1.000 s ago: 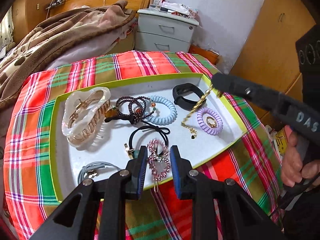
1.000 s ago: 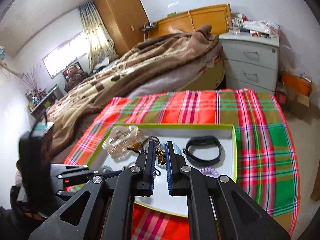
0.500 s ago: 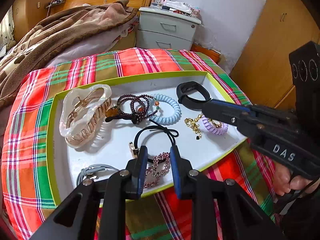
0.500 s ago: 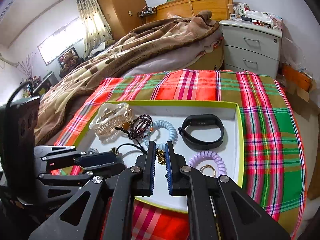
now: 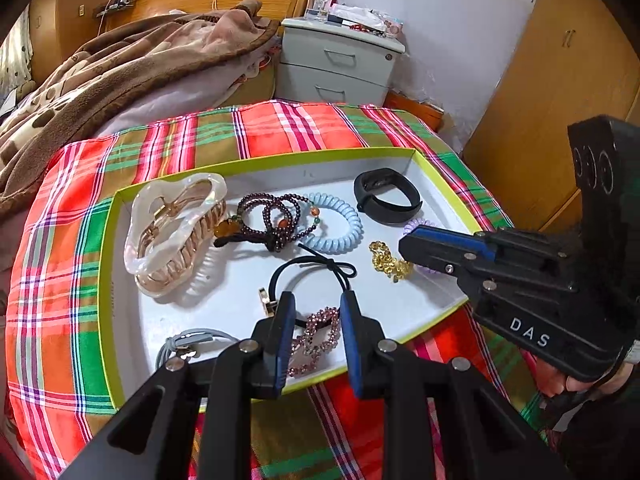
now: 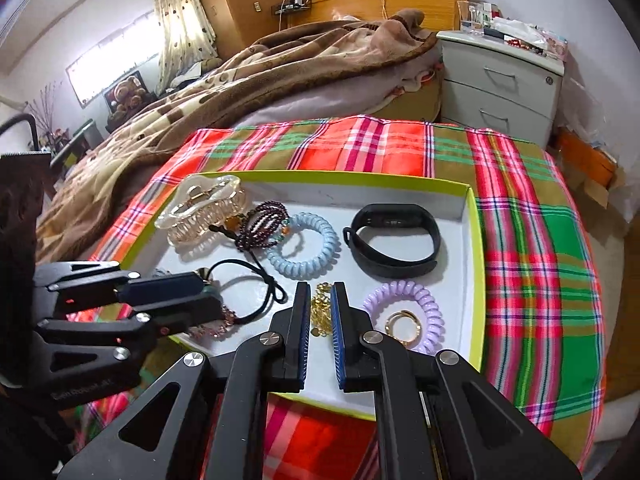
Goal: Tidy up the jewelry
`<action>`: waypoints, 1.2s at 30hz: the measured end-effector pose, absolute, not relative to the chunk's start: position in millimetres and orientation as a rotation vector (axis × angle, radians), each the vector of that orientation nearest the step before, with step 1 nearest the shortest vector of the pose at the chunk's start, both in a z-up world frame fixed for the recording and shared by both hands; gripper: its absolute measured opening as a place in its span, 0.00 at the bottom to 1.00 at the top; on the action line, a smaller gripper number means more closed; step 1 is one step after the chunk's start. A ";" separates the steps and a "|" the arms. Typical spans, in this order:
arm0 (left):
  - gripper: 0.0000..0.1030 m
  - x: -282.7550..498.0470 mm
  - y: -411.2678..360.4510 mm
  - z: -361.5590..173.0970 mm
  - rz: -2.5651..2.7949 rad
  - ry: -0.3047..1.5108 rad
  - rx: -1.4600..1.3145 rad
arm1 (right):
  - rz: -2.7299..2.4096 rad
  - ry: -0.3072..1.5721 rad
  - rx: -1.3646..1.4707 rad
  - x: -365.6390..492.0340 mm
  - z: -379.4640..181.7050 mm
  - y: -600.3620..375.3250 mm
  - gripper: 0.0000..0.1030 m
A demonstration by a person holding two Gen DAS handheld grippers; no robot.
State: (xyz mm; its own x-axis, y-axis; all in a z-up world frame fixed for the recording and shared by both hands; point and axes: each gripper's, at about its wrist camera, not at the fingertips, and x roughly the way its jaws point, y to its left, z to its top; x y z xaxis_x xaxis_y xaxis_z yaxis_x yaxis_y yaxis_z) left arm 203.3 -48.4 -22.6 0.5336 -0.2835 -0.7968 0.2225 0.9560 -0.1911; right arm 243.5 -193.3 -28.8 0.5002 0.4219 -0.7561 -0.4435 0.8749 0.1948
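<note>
A white tray with a lime rim (image 5: 280,162) (image 6: 474,240) lies on a plaid cloth and holds jewelry. A gold chain (image 5: 388,262) (image 6: 322,308) lies heaped on the tray floor. My right gripper (image 6: 321,294) (image 5: 404,244) stands over it with jaws slightly apart, empty. My left gripper (image 5: 314,304) (image 6: 208,292) is open over a pink rhinestone hair clip (image 5: 316,334) near the front rim. A pearly claw clip (image 5: 172,232), dark bead bracelet (image 5: 272,220), blue coil tie (image 5: 340,224), black band (image 6: 394,240), and lilac coil tie with a gold ring (image 6: 404,316) lie around.
A black hair tie (image 5: 316,272) and grey tie (image 5: 188,344) lie near the front. A bed with a brown blanket (image 6: 280,68) is behind the table, a grey nightstand (image 6: 504,84) at back right, wooden wardrobe (image 5: 560,100) to the right.
My right gripper lowered the hanging gold chain into the tray and opened slightly; the chain now lies heaped. My left gripper has pulled back a little over the pink clip.
</note>
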 end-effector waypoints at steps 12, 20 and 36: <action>0.29 194.8 -43.2 -16.0 -0.245 0.954 -0.065 | 0.502 0.872 -0.011 232.9 -18.7 -198.6 0.22; 0.38 170.3 -36.3 -1.4 -0.156 0.899 -0.061 | 0.439 0.804 -0.013 205.0 0.1 -200.6 0.44; 0.42 93.5 -26.2 18.1 0.027 0.772 -0.044 | 0.259 0.698 -0.020 119.6 17.2 -196.1 0.45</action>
